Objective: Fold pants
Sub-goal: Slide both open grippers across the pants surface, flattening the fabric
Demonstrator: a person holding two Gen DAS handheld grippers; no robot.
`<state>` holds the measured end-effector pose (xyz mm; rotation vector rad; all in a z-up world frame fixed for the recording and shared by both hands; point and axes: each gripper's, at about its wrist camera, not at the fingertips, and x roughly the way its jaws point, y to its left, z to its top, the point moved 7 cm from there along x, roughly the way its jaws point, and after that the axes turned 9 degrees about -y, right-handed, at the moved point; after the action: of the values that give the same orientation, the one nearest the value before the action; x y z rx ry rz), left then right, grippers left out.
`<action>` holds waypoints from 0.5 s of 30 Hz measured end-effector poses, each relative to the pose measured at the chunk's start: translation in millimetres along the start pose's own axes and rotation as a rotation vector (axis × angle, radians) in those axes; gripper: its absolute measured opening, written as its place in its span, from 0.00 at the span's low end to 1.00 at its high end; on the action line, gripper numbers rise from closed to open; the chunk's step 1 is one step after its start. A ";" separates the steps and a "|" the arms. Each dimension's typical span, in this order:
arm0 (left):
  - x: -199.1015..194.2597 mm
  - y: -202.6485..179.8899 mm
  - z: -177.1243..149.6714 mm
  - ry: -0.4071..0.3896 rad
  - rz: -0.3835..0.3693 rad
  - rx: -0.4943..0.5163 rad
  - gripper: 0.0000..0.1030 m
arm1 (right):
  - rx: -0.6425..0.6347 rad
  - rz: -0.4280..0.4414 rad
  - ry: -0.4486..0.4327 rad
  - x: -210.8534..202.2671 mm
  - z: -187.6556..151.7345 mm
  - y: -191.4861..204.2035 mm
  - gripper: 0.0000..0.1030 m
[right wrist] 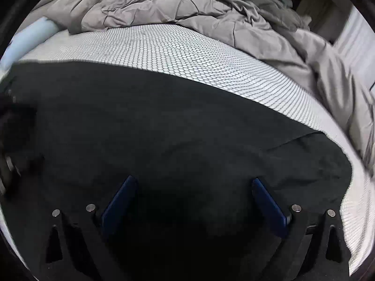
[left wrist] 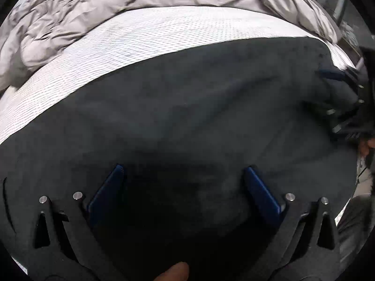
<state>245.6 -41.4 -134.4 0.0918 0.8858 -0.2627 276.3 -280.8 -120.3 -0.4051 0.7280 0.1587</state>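
Hovering with fingers spread wide and empty, the left gripper (left wrist: 182, 169) and right gripper (right wrist: 193, 181) sit just above the dark pants (right wrist: 164, 128), which lie flat on the bed's white mesh mattress (right wrist: 187, 53). Beyond, a grey comforter (right wrist: 199, 9) lies rumpled.

pants (right wrist: 164, 121) on mattress (right wrist: 178, 46) | duvet (right wrist: 164, 7) behind | both tools above pants

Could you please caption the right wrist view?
Open right gripper over dark pants on the mattress.
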 end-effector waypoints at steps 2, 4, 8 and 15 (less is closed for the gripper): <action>-3.4 16.8 -6.0 -0.003 0.032 -0.021 1.00 | 0.059 -0.051 0.016 -8.6 -12.6 -36.2 0.97; -7.2 27.6 -8.5 -0.016 0.041 -0.030 1.00 | 0.128 -0.173 0.041 -15.7 -34.9 -86.1 0.98; -19.6 33.6 -9.8 -0.043 0.094 -0.045 0.99 | 0.224 -0.319 0.038 -36.2 -66.6 -154.5 0.98; -53.1 -40.9 10.3 -0.163 -0.108 0.027 0.99 | 0.201 -0.173 -0.125 -79.2 -22.3 -96.7 0.98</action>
<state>210.6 -72.7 -85.6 0.0469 0.7265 -0.3783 231.1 -378.2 -52.5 -0.2620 0.5760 -0.0522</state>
